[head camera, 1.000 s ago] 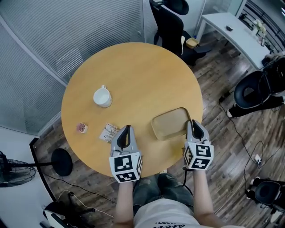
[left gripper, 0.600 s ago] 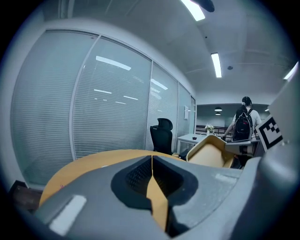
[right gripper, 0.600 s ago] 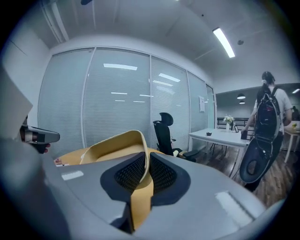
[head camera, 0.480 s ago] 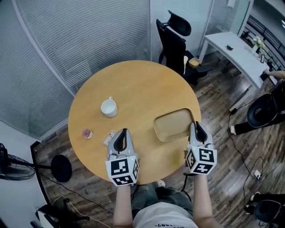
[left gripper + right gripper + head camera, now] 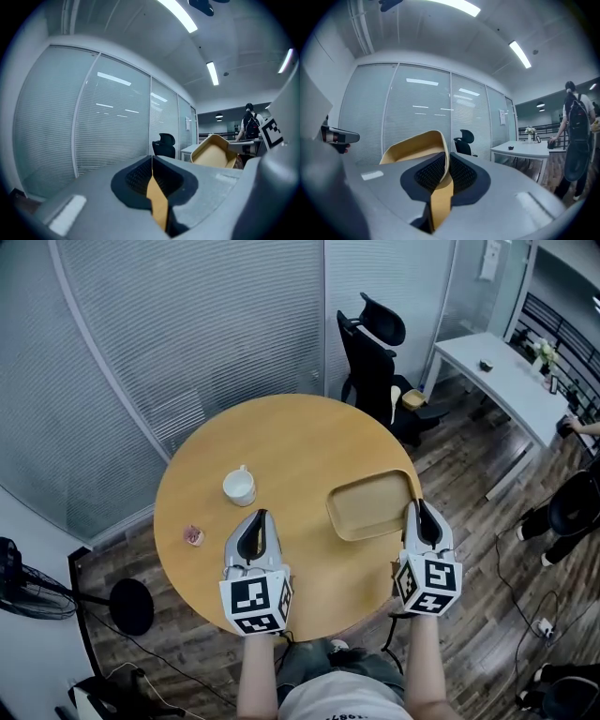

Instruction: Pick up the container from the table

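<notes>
The container (image 5: 367, 505) is a shallow tan tray at the right side of the round wooden table (image 5: 291, 437). My right gripper (image 5: 418, 508) is shut on its right rim. In the right gripper view the tan wall (image 5: 415, 144) is pinched between the two black pads (image 5: 459, 174). My left gripper (image 5: 254, 521) is shut on nothing and sits over the table's front left, apart from the tray. From the left gripper view the container (image 5: 213, 153) shows tilted, its open side facing the camera.
A white mug (image 5: 240, 487) stands at the table's left, with a small pink object (image 5: 194, 535) nearer the front edge. A black office chair (image 5: 373, 357) and a white desk (image 5: 502, 376) stand beyond the table. A person (image 5: 574, 140) stands at the right.
The table has drawn further from the head camera and slid down in view. The small packet beside the left gripper is now hidden under it. The right gripper stays on the tray's rim.
</notes>
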The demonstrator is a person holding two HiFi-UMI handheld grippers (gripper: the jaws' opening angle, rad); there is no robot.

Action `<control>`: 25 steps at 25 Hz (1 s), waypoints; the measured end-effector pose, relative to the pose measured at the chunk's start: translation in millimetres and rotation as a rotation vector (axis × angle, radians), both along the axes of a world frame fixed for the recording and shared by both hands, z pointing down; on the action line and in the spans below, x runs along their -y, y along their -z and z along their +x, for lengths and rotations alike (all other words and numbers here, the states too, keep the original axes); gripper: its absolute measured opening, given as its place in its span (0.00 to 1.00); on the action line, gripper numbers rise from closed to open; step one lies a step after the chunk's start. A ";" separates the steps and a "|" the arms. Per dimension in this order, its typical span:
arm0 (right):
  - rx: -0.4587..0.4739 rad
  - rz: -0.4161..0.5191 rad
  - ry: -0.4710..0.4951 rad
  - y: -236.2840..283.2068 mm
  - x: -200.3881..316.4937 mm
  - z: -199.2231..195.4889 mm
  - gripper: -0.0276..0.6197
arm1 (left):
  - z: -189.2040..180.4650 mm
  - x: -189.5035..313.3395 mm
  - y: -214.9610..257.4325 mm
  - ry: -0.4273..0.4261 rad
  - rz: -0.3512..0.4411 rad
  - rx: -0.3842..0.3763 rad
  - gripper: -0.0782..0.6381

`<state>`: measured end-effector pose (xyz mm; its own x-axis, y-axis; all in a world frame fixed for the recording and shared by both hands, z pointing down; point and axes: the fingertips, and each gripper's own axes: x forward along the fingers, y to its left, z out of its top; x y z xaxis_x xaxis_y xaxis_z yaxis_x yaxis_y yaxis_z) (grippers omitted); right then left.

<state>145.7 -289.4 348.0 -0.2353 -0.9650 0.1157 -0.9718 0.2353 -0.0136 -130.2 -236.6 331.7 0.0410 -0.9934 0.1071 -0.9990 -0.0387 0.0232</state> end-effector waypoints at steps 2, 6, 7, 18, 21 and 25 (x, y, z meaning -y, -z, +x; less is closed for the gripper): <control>0.006 0.017 -0.001 8.2 -1.6 0.6 0.14 | -0.6 -2.3 8.9 0.003 0.017 0.005 0.11; 0.019 0.052 0.000 23.9 -1.9 0.5 0.14 | -2.1 -5.1 26.5 0.010 0.052 0.011 0.11; 0.024 0.059 0.000 27.0 -1.4 0.9 0.14 | -1.7 -5.0 29.7 0.010 0.059 0.013 0.11; 0.052 0.112 0.013 50.6 -4.9 -1.8 0.14 | 0.2 -9.4 52.2 0.016 0.104 0.029 0.11; 0.054 0.119 0.016 54.5 -5.4 -2.9 0.14 | -0.8 -10.2 55.0 0.020 0.110 0.029 0.11; 0.058 0.126 0.023 58.1 -5.2 -6.8 0.13 | -2.2 -9.8 56.1 0.011 0.111 0.028 0.11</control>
